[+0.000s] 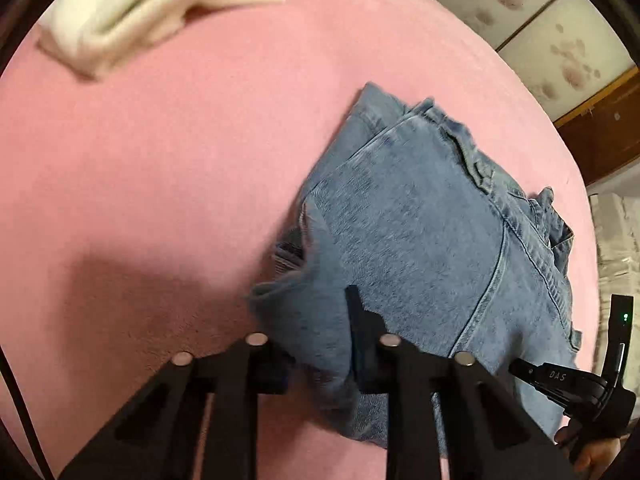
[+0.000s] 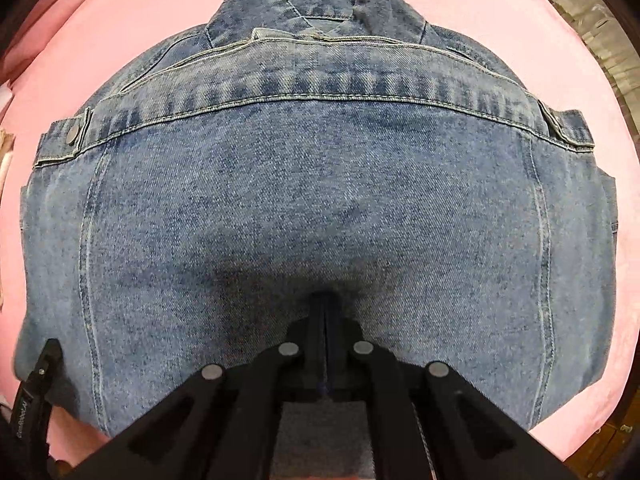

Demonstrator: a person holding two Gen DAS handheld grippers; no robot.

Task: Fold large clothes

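Denim jacket (image 2: 316, 184): folded into a compact bundle, back panel up, lying on the pink bed cover (image 1: 168, 168); the collar sits at the far end in my right wrist view, with a snap tab (image 2: 70, 136) sticking out at the left side and another at the right.

Left claw (image 1: 320, 344): my fingers stand a little apart with a bunched fold of the jacket's near left edge filling the gap between them — I am gripping that denim, which rises slightly off the cover there.

Right claw (image 2: 326, 328): my fingers are pressed nearly together at the middle of the jacket's near edge, a thin layer of denim pinched between them; the cloth dimples and darkens just ahead of the tips.

White cloth (image 1: 160, 8): a folded pale pile at the far left of the cover in my left wrist view, blurred, well apart from the jacket.

Other claw seen from the left: my right one (image 1: 576, 388) shows at the lower right edge, beside the jacket's near corner.
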